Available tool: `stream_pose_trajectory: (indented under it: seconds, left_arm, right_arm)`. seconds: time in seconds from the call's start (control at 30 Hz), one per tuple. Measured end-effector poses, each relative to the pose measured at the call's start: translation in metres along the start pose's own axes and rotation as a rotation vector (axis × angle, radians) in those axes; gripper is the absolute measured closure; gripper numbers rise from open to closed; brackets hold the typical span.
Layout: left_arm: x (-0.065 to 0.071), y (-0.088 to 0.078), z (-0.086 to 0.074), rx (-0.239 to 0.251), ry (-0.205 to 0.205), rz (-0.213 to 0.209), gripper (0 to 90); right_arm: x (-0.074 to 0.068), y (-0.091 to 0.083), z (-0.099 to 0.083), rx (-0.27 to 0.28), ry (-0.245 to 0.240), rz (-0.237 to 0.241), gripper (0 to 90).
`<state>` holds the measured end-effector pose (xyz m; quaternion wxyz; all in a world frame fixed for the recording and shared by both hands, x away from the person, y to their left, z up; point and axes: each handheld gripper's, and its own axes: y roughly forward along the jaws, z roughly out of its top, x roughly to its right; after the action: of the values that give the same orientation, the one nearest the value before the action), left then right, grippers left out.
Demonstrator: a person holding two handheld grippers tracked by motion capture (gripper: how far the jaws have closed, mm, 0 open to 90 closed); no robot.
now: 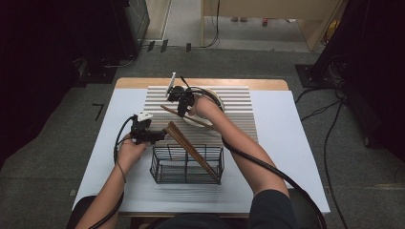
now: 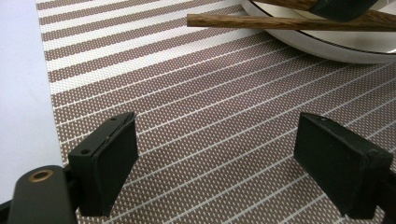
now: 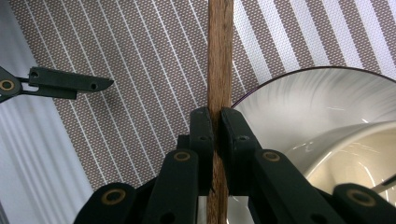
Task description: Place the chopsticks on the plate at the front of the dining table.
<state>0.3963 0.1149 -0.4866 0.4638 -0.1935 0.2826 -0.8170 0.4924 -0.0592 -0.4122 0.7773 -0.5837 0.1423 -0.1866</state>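
- On the striped mat (image 1: pixel 239 102) at the far middle of the table (image 1: pixel 286 143), we are listing a white bowl (image 1: pixel 216 101), with the right gripper (image 1: pixel 184 110) hovering at its left edge.
- We are recording the right gripper's fingers (image 3: pixel 201 135) as pressing narrowly on a single wooden chopstick (image 3: pixel 219 70); in the right gripper view the stick is running straight up between them, over the brown-striped part of the mat and just beside the bowl's rim (image 3: pixel 299 77).
- In the high view we are seeing that same chopstick lying slantwise, its far portion crossing the bowl.
- We are noting the left gripper (image 1: pixel 160 136) sitting left of centre, near the upper left corner of the wire basket (image 1: pixel 165 167); its fingers (image 2: pixel 109 163) are standing wide with nothing between them, above bare mat.
- In the left gripper view we are logging the bowl and the held chopstick (image 2: pixel 261 21) ahead at the top edge.
- We are counting further brown chopsticks (image 1: pixel 191 149) leaning in the black wire basket, their upper ends sticking out toward the left gripper.
- We are entering the basket as standing near the table's front edge, partly on the mat.
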Motion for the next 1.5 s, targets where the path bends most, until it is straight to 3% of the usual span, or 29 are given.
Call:
stream_pose_trajectory:
  seconds: [0.63,1.5]
  left_arm:
    - [0.001,0.001,0.0,0.002,-0.009,-0.005,14.2]
    - [0.002,0.003,-0.001,-0.002,-0.002,-0.008,14.2]
  right_arm:
    - [0.003,0.012,-0.003,-0.017,0.024,0.009,84.7]
    - [0.007,0.014,-0.006,-0.013,0.047,-0.001,81.4]
